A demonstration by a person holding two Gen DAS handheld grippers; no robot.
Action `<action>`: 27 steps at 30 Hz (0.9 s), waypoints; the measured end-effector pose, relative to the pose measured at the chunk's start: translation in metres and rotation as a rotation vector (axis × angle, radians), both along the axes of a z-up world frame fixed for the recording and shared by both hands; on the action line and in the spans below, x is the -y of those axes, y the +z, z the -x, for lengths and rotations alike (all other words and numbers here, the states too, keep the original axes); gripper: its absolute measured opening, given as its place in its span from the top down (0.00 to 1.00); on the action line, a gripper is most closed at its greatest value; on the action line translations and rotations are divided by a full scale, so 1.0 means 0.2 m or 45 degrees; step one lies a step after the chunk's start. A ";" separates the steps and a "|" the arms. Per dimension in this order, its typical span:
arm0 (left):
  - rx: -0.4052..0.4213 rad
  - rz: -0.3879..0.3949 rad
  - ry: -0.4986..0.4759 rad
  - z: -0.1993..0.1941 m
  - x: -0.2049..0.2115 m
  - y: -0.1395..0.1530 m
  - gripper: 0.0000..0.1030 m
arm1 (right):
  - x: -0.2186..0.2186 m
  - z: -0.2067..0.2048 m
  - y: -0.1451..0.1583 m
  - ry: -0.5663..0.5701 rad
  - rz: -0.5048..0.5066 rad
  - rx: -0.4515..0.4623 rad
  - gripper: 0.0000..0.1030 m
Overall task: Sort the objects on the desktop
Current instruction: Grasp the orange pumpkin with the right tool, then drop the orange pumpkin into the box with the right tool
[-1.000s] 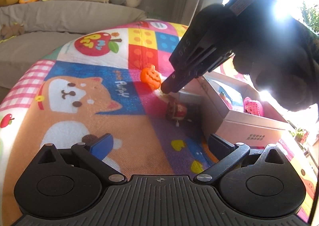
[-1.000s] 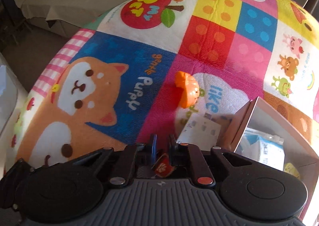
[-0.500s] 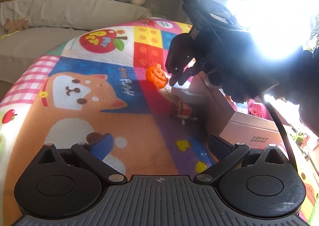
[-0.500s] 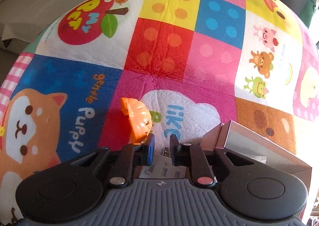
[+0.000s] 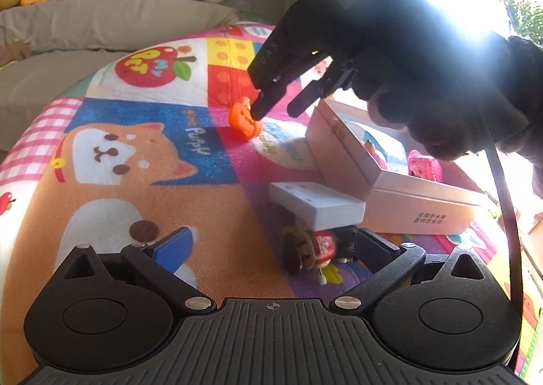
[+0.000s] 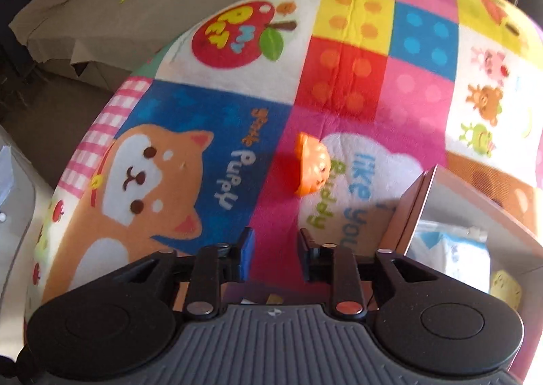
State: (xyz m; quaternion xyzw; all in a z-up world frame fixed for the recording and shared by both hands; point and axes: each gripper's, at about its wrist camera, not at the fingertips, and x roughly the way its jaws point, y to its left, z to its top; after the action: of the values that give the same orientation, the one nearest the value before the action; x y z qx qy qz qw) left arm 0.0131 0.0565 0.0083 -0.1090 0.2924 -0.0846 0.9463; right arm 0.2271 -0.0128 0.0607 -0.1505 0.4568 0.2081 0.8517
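Observation:
An orange pumpkin toy point(image 5: 245, 118) lies on the colourful mat; it also shows in the right wrist view point(image 6: 311, 164). My right gripper point(image 6: 275, 249) is open and empty, hovering just before the pumpkin; in the left wrist view its fingertips point(image 5: 263, 107) sit right beside it. My left gripper point(image 5: 271, 246) is open and empty, low over the mat. A small red wind-up toy point(image 5: 310, 249) lies between its fingers, under a white flat box point(image 5: 315, 201). An open pink box point(image 5: 393, 181) holds sorted items.
The pink box's corner point(image 6: 420, 201) and a white-blue packet point(image 6: 451, 249) inside it lie right of my right gripper. A pink toy point(image 5: 424, 164) lies in the box. A grey sofa point(image 5: 101, 18) with plush toys stands behind the mat.
My right gripper has opened and pulled back from the pumpkin. My left gripper has moved forward, so the wind-up toy and the white box are now close between its fingers.

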 end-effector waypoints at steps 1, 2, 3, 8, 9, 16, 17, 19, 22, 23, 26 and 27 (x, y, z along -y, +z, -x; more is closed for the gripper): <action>-0.006 0.005 0.001 0.00 0.00 0.00 0.00 | -0.02 -0.05 -0.02 -0.010 0.023 0.044 0.58; -0.011 0.012 0.002 0.00 -0.01 0.00 0.00 | -0.04 -0.09 -0.05 -0.023 0.034 0.056 0.57; -0.016 0.020 0.001 -0.01 -0.01 -0.01 0.00 | -0.06 -0.15 -0.08 -0.046 0.036 0.051 0.56; -0.043 0.068 0.003 -0.02 -0.05 -0.02 0.00 | -0.10 -0.33 -0.22 -0.143 0.098 0.052 0.58; -0.047 0.078 0.003 -0.02 -0.05 -0.02 0.00 | -0.09 -0.33 -0.23 -0.144 0.092 0.037 0.73; -0.049 0.084 -0.010 -0.02 -0.05 -0.02 0.00 | 0.15 0.05 0.08 -0.043 -0.156 0.116 0.96; -0.054 0.087 -0.007 -0.03 -0.05 -0.03 0.00 | 0.22 0.14 0.14 -0.031 -0.204 0.121 0.96; -0.062 0.087 -0.002 -0.03 -0.05 -0.03 0.00 | 0.37 0.33 0.23 -0.017 -0.297 0.117 0.96; -0.065 0.066 -0.002 -0.03 -0.04 -0.03 0.00 | 0.57 0.60 0.24 -0.014 -0.316 0.147 0.96; -0.066 0.054 -0.003 -0.04 -0.03 -0.03 0.00 | 0.63 0.67 0.22 -0.022 -0.313 0.139 0.96; -0.064 0.025 0.002 -0.03 -0.01 -0.03 0.00 | 0.77 0.83 0.09 -0.080 -0.273 0.130 0.96; -0.062 0.010 0.005 -0.03 0.00 -0.03 0.00 | 0.81 0.87 0.04 -0.105 -0.249 0.147 0.96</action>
State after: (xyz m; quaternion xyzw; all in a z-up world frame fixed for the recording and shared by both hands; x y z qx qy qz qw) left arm 0.0198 0.0574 0.0032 -0.1155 0.3148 -0.0813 0.9386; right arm 0.0541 -0.1738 0.0679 -0.0596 0.3903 0.2074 0.8950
